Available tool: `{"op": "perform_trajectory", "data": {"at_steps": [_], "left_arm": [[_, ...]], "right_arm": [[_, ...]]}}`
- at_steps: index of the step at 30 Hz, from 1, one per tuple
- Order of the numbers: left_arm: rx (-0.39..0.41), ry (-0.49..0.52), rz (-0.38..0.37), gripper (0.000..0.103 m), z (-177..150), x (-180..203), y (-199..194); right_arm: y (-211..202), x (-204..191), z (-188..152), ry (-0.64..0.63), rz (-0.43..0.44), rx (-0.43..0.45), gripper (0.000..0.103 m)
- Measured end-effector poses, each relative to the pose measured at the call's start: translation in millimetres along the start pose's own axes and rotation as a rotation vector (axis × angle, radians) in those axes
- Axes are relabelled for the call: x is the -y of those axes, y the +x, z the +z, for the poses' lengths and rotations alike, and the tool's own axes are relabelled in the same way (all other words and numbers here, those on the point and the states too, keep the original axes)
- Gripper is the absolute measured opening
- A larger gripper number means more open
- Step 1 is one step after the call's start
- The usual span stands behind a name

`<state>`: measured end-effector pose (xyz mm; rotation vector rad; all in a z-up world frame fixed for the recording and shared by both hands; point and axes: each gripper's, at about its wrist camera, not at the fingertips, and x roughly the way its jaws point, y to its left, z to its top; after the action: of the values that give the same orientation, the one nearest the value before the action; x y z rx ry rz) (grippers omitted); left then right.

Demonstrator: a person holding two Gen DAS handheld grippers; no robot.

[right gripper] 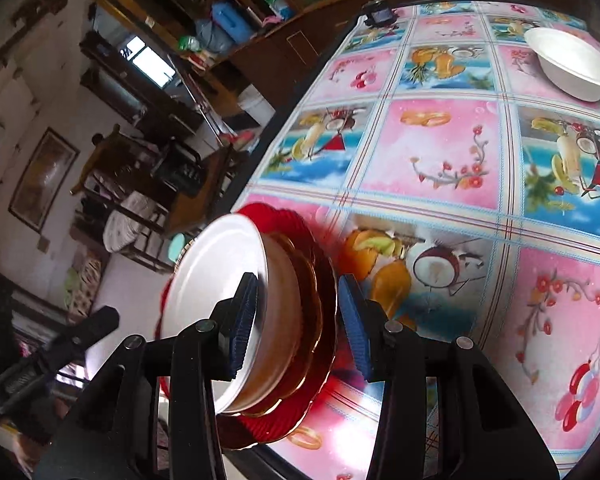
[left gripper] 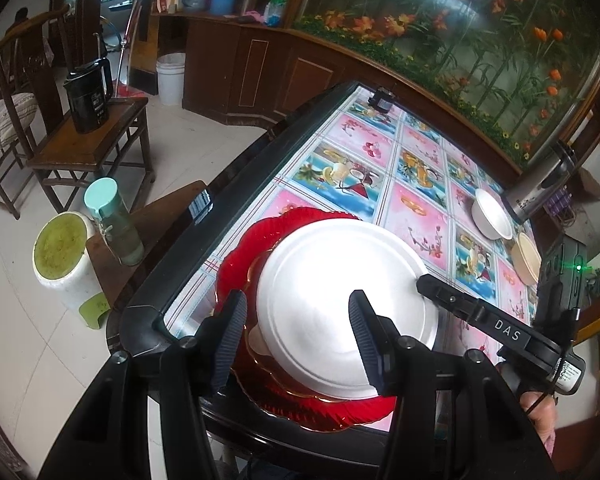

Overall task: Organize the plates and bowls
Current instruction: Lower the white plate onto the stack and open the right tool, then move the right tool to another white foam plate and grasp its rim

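A stack sits at the table's near left corner: a red scalloped plate (left gripper: 236, 264) at the bottom, an amber plate (right gripper: 312, 320) and a tan dish (right gripper: 288, 312) above it, and a white plate (left gripper: 340, 280) on top. My left gripper (left gripper: 298, 340) hovers open over the stack, one finger above the red rim and the other above the white plate. My right gripper (right gripper: 300, 322) comes in from the right. Its jaws stand apart around the stack's edge and the pads (right gripper: 354, 324) are not pressing. A white bowl (right gripper: 572, 64) and a tan bowl (left gripper: 526, 258) stand farther right.
The table (left gripper: 340, 152) has a pink and blue picture cloth and a black frame. A steel flask (left gripper: 540, 184) stands by the bowls, and a small black device (left gripper: 382, 100) sits at the far edge. Left of the table are a stool with a bottle (left gripper: 114, 220), a white bucket (left gripper: 64, 256) and wooden chairs.
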<state>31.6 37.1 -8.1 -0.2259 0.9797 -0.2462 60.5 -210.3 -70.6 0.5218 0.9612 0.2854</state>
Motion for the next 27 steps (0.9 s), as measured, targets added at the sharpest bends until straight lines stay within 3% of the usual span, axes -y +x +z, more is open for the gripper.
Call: {"op": "perform_trajectory", "data": {"at_steps": [4,14,19,24,27], "left_arm": [[0.000,-0.006,0.004,0.053,1.4,-1.2,0.6],[-0.017,-0.002,0.000,0.053,1.1,0.7,6.8],[-0.015,-0.020,-0.007,0.053,2.9,-1.0,6.3],[0.012,-0.008,-0.105,0.053,2.8,22.9,4.3],[0.011,0.071,-0.182,0.057,-1.9,62.5,7.9]], "right_arm": [[-17.2,7.7,7.2,0.032,0.041,0.061,0.042],[-0.8,-7.0,-2.1,-0.052,-0.055,0.042,0.042],[-27.7,3.4,7.1,-0.033,-0.054,0.129,0.042],[-60.8,49.5,20.0,0.065,-0.093,0.189,0.042],[-83.5,84.9,19.9,0.124,-0.125,0.227,0.042]]}}
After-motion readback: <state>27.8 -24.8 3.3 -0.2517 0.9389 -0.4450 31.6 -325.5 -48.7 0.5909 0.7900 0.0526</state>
